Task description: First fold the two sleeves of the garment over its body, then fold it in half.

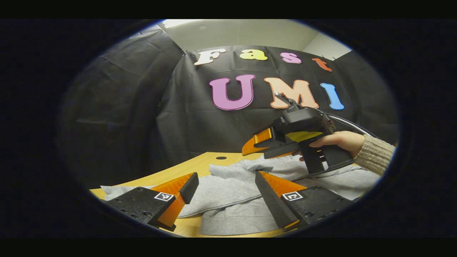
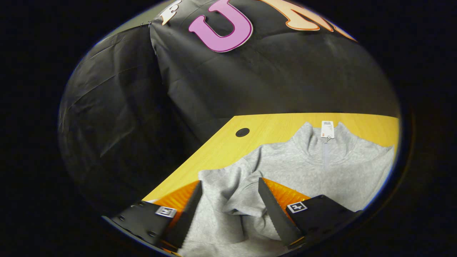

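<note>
The grey sweatshirt (image 2: 285,160) lies rumpled on my wooden desk (image 2: 271,128), collar and hang tag (image 2: 327,129) toward the far edge. My right tongs (image 2: 228,200) gape wide over its folded sleeve, gripping nothing. My left tongs (image 1: 225,189) hover wide apart above its hem.

a recording booth: black cloth wall (image 1: 185,117) behind a wooden table (image 2: 282,128).
</note>
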